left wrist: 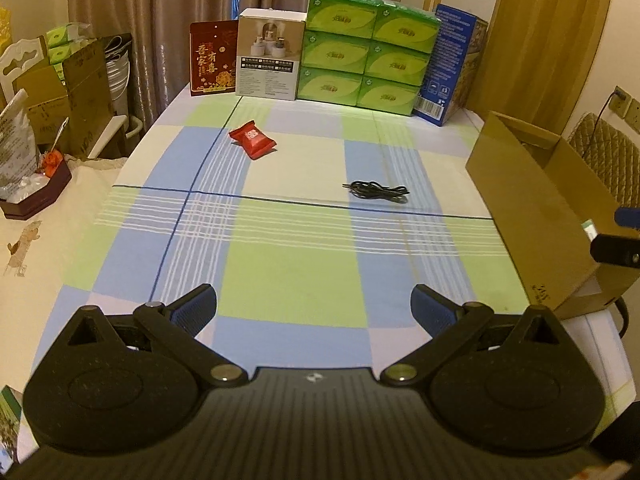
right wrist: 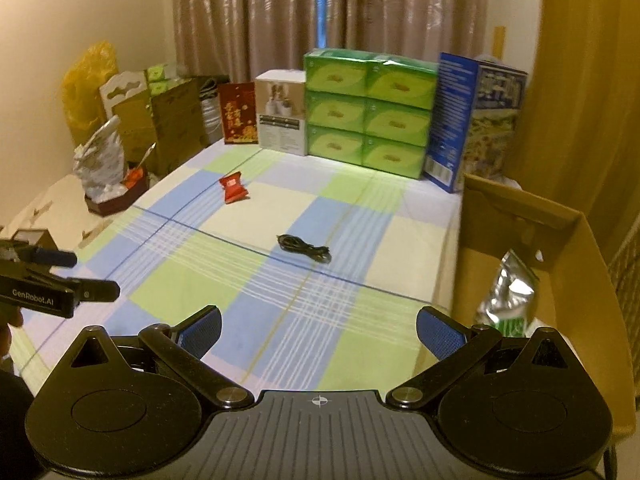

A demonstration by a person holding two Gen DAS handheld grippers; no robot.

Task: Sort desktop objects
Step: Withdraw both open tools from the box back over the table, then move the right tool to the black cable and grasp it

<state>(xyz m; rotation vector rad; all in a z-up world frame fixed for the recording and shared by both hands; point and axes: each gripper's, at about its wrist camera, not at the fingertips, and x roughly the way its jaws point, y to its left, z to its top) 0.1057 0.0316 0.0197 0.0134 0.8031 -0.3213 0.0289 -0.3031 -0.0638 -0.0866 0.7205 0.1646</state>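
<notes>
Both tools are hovering over the checked tablecloth (left wrist: pixel 288 280): the left gripper (left wrist: pixel 314 306) and the right gripper (right wrist: pixel 319 330) are spread wide and carrying nothing. The coiled black cable (left wrist: pixel 376 191) is lying left of the cardboard box (left wrist: pixel 540 200); the red snack packet (left wrist: pixel 252 139) is sitting farther left, well apart. The cable is probably light and floppy, so pinching across the bundled middle seems wisest. The packet likely crinkles and slips; gripping its puffed body looks safer.
</notes>
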